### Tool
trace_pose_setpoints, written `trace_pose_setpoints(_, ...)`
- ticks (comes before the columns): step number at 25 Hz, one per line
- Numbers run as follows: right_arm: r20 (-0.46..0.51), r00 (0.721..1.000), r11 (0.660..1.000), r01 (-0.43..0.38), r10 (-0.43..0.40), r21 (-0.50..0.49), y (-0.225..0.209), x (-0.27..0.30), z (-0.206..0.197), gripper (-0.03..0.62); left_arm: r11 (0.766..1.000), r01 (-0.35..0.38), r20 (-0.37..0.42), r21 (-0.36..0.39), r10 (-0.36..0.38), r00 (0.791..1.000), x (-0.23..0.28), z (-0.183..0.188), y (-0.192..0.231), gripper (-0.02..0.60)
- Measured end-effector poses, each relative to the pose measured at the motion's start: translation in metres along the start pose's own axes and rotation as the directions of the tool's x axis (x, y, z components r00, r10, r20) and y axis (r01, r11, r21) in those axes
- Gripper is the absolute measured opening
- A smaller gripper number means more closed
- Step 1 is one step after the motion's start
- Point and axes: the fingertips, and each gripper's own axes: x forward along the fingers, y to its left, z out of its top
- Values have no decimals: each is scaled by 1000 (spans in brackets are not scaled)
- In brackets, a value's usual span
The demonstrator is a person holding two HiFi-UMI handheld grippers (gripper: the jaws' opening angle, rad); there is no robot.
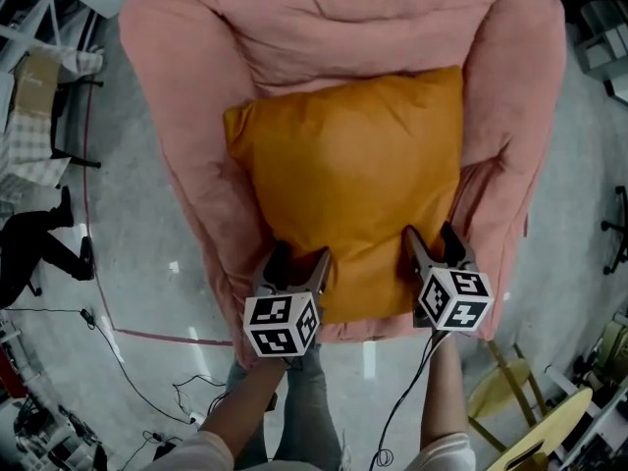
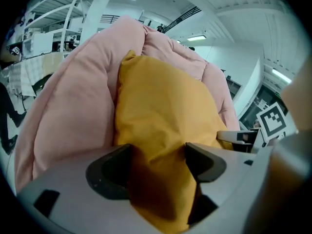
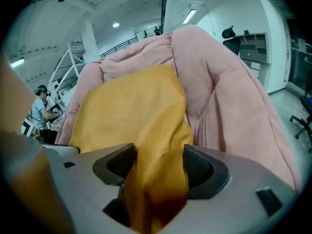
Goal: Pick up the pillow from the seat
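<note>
No words, numbers or brand names can be read anywhere. The only marks are black square patterns on the white plastic cube (image 1: 282,324) of the left gripper (image 1: 299,255) and on the matching white cube (image 1: 453,297) of the right gripper (image 1: 430,234). They are blocky shapes, not letters.

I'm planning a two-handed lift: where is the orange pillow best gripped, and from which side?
Grip the pillow by its near edge, one hold toward each front corner, coming from the armchair's open front. Its arms and back hem in the other three sides; only that edge lies free.
</note>
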Motion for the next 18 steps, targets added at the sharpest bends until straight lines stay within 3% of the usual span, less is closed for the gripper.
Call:
trace_pose_setpoints(6, -41, 998, 998, -51, 52, 30, -3, 24, -8, 293, 1000, -5, -44, -2, 5, 999, 25, -7, 2, 345)
trace_pose_setpoints(13, -82, 995, 998, -55, 58, 43, -9, 43, -18, 286, 1000, -10, -74, -3, 9, 997, 52, -18, 4, 339)
trace_pose_setpoints(18, -78, 997, 1000, -26, 26, 2, 0, 42, -17, 207, 1000, 10, -125, 29, -6, 992, 51, -16, 4, 251)
